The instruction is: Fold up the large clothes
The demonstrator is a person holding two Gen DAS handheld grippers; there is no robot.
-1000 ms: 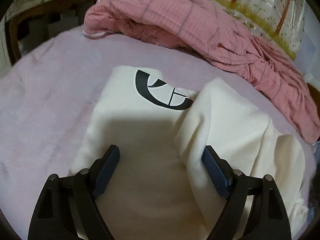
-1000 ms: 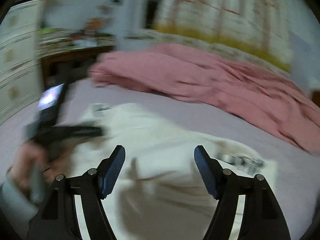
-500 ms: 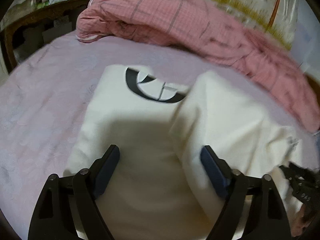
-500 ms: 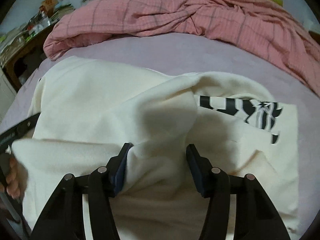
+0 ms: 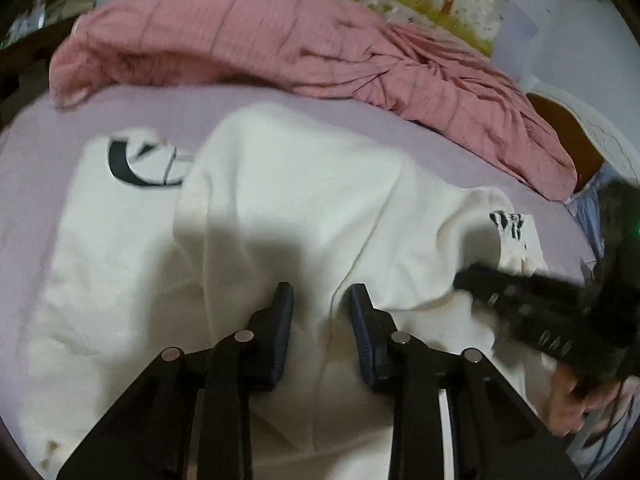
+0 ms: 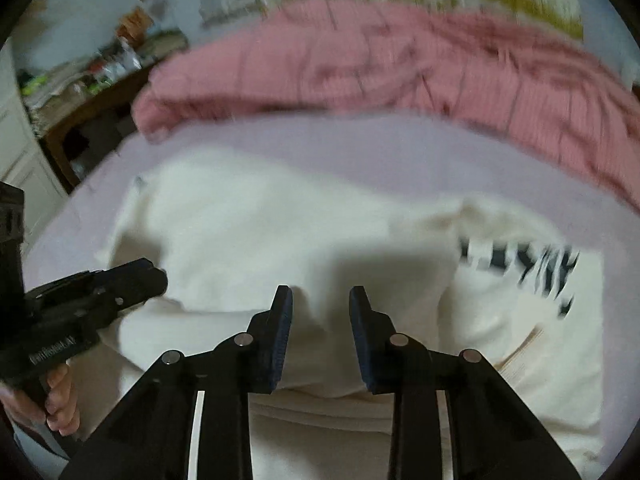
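A cream sweatshirt (image 5: 300, 184) lies on the bed, one flap folded over its middle. A black round logo (image 5: 128, 164) shows at its left and a striped print (image 5: 508, 224) at its right. My left gripper (image 5: 322, 300) is low on the near part of the flap, its jaws closing with a ridge of cloth pinched between them. My right gripper (image 6: 320, 300) sits on the same sweatshirt (image 6: 248, 220), jaws closing on a raised fold left of the striped print (image 6: 520, 260). The two grippers are side by side, each one's black body and holding hand (image 5: 568, 404) visible in the other's view.
The sweatshirt rests on a lilac sheet (image 5: 40, 180). A crumpled pink checked blanket (image 5: 280, 40) runs along the far side of the bed. A cluttered wooden desk (image 6: 88, 92) and white drawers (image 6: 16, 152) stand off the bed's far left.
Both pairs of jaws narrowed from wide apart to close around cloth. The left gripper slid right across the sweatshirt toward the right gripper. The right gripper sank onto the fold.
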